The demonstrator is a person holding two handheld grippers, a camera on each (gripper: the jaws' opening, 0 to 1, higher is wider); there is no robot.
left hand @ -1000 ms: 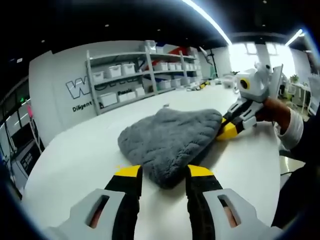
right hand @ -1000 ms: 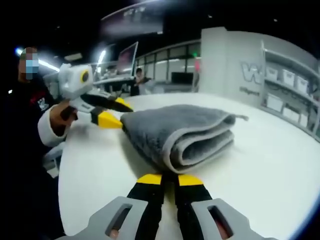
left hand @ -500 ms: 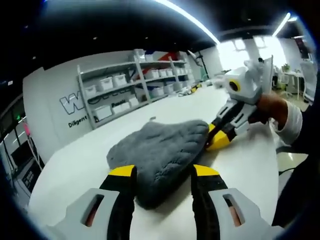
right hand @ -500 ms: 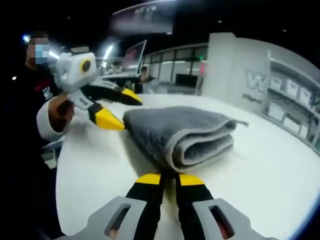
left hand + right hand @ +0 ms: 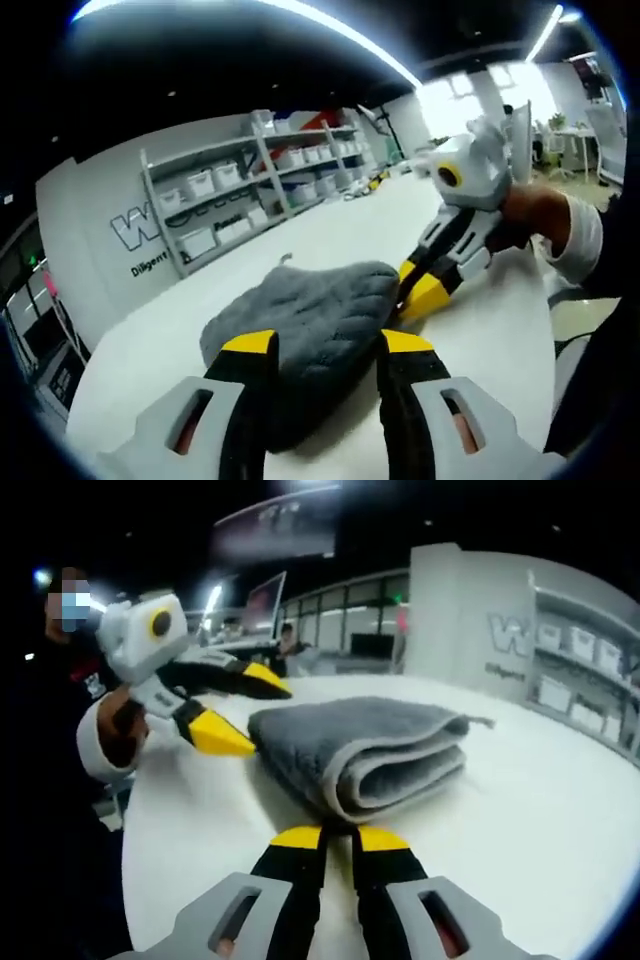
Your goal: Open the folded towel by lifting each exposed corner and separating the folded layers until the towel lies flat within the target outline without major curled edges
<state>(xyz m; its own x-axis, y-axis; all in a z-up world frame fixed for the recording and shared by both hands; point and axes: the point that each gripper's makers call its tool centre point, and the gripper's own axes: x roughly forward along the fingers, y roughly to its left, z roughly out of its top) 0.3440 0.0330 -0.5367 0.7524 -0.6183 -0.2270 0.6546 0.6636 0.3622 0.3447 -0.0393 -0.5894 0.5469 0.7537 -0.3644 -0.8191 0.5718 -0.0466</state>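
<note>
The grey folded towel (image 5: 365, 750) lies on the white table (image 5: 520, 840), still doubled in rolled layers. The left gripper (image 5: 322, 345) stands open, jaws either side of one towel end. The right gripper (image 5: 338, 838) has its jaws nearly together at the folded edge; whether it pinches cloth cannot be told. The plush fabric looks soft, limp and light: take hold of one top-layer corner only.

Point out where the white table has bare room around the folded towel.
Bare white table stretches past the grey towel on its rolled-fold side, toward the shelving. It is crowded at the towel's near corners: the left gripper stands open at one, the right gripper nearly shut at another.
</note>
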